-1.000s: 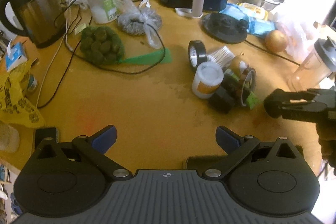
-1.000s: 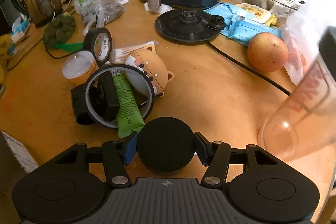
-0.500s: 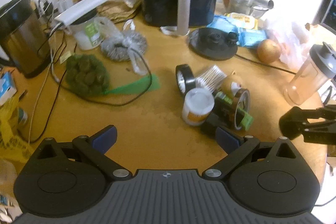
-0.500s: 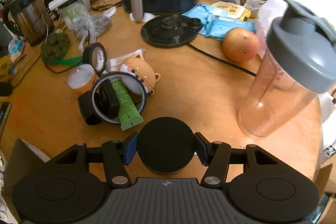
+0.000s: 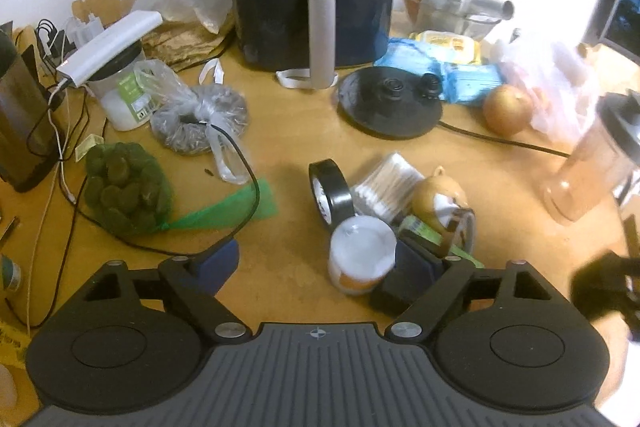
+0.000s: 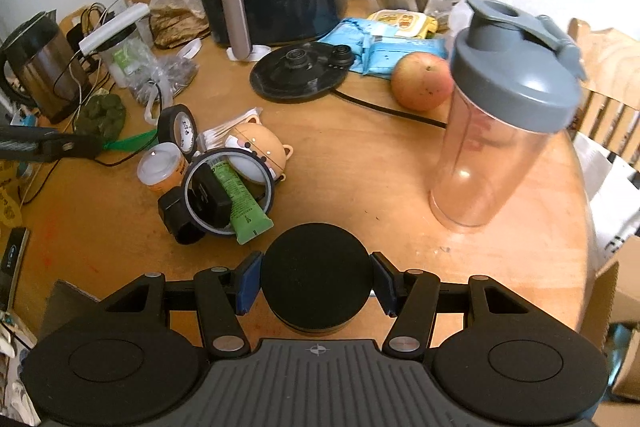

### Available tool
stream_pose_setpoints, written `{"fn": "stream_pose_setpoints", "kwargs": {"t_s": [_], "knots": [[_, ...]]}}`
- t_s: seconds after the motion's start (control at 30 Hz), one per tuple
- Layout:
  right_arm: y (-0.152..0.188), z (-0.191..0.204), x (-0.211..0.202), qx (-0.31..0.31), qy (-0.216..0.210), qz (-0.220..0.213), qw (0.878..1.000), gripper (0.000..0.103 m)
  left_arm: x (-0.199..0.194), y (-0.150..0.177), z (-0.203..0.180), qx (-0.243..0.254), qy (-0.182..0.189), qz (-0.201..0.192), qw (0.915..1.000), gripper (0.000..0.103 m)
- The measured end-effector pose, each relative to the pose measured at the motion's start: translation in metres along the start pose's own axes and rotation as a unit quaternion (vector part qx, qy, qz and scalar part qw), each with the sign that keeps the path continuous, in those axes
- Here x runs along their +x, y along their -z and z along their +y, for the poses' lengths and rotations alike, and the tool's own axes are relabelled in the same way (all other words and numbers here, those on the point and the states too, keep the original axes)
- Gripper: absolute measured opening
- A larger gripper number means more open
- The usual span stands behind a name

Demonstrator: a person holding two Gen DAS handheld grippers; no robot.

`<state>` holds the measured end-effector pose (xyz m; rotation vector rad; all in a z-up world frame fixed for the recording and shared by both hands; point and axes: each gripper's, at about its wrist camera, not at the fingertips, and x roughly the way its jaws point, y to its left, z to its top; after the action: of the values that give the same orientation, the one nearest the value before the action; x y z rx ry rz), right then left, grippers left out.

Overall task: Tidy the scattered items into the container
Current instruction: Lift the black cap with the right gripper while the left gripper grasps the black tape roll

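One black disc (image 6: pixel 314 267) clamped flat between the pads of the right gripper (image 6: pixel 315 282), low centre of the right view, carried above the table (image 6: pixel 360 179) and not yet delivered. Container (image 6: pixel 273 189) just up and left of it: tipped on its side, mouth toward the camera, already stuffed with a green tube (image 6: pixel 240 203) and a dark block. Looks like the carry-and-insert step, with several items left outside.

Crowded against the container: bear case (image 6: pixel 262 149) touching the rim behind, white-capped jar (image 6: pixel 162 167) and tape roll (image 6: pixel 178 129) to the left, swabs (image 5: pixel 386 189) tucked between tape and bear, a black box (image 6: pixel 174 213) at lower left of the rim.

Left gripper (image 5: pixel 316 261) spread wide and holding nothing, low in the left view, with the jar between its fingers and the right finger near the black box.

Next, probably: swing the disc left toward the mouth, turn it edge-on to slip past the tube, then release. Little room inside; likely worth steadying or righting the container with the free gripper first, lest it roll.
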<state>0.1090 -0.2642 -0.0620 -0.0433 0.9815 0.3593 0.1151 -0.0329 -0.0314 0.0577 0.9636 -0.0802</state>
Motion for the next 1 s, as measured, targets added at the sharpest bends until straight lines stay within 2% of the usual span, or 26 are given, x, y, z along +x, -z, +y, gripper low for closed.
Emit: {"fn": "stream_pose_setpoints", "kwargs": {"t_s": [0.2,0.37,0.6,0.67,0.7,0.73,0.77,0.8,1.0], "knots": [[0.007,0.003,-0.016,0.039,0.018,-0.008,0.999,0.06,0.03,-0.016,0.004,-0.014,0.008,0.005,0.9999,0.082],[0.015,0.01,-0.034,0.064,0.038,-0.016,0.997,0.06,0.06,-0.032,0.005,-0.022,0.023,0.028,0.9991,0.066],[0.031,0.016,-0.054,0.095,0.062,-0.02,0.993,0.06,0.089,-0.045,0.007,-0.039,0.031,0.057,0.9971,0.058],[0.034,0.016,-0.058,0.099,0.061,-0.021,0.993,0.06,0.096,-0.047,0.008,-0.047,0.031,0.07,0.996,0.04],[0.035,0.016,-0.058,0.099,0.061,-0.022,0.993,0.06,0.101,-0.048,0.009,-0.053,0.033,0.08,0.9948,0.039],[0.036,0.015,-0.058,0.099,0.061,-0.022,0.993,0.06,0.105,-0.048,0.011,-0.062,0.039,0.089,0.9933,0.033],[0.036,0.014,-0.058,0.101,0.06,-0.021,0.993,0.06,0.108,-0.048,0.012,-0.071,0.046,0.098,0.9915,0.024],[0.037,0.011,-0.057,0.102,0.059,-0.021,0.993,0.06,0.111,-0.048,0.013,-0.077,0.051,0.106,0.9901,0.02],[0.035,0.002,-0.058,0.1,0.052,-0.028,0.993,0.06,0.105,-0.051,0.015,-0.085,0.037,0.093,0.9913,0.018]]}}
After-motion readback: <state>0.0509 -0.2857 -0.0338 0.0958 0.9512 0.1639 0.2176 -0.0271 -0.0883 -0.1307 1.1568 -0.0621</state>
